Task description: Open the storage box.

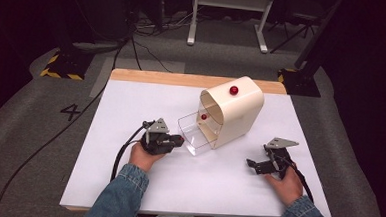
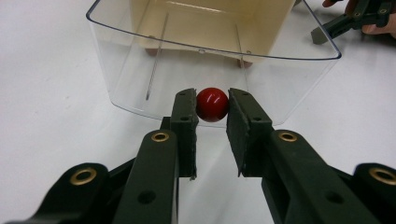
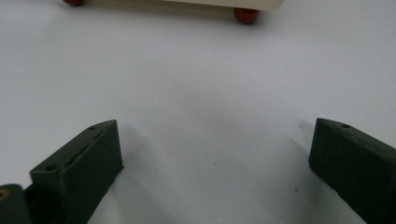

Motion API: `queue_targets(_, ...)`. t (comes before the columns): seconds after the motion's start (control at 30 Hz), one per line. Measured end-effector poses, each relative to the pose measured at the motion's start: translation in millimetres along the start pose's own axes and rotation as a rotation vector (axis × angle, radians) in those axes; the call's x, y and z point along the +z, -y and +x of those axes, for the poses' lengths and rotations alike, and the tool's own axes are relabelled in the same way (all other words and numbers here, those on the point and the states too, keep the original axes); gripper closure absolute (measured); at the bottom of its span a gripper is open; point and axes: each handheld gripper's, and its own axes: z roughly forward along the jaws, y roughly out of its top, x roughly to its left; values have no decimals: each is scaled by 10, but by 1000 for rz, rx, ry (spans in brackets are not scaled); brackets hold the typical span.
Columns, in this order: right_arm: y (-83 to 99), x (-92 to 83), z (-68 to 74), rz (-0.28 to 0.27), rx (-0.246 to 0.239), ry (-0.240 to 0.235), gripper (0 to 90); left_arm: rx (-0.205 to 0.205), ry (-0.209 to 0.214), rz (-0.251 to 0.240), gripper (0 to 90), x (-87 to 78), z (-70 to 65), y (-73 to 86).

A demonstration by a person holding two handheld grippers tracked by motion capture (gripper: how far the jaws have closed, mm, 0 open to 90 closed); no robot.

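A cream cabinet stands on the white table, with a red knob on its top. Its clear plastic drawer is pulled out toward the person's left hand. My left gripper is shut on the drawer's red front knob, which sits squeezed between the two jaws. A second small red ball shows at the back of the drawer. My right gripper rests low over the table to the cabinet's right, jaws wide open and empty.
The white tabletop has a wooden back edge. The cabinet's reddish feet stand at the top of the right gripper view. Bare table surface lies in front of both hands.
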Motion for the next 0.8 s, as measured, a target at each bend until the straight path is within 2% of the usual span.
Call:
queue_targets(0.13,0,0,0,0,1,0,26,6,-3,14,723,0,-5,24)
queue_targets(0.23,-1,1,-1,0,1,0,26,-3,4,18,617,-6,-4,19)
queue_targets(0.37,0,0,0,0,1,0,26,-9,3,42,528,-11,-13,25)
queue_targets(0.5,0,0,0,0,0,0,26,-3,11,50,517,-38,-18,30)
queue_targets(0.63,0,-1,0,0,0,0,26,-2,6,34,502,-101,-29,5)
queue_targets(0.8,0,-1,1,0,0,0,26,15,-1,-4,496,-208,-53,-102)
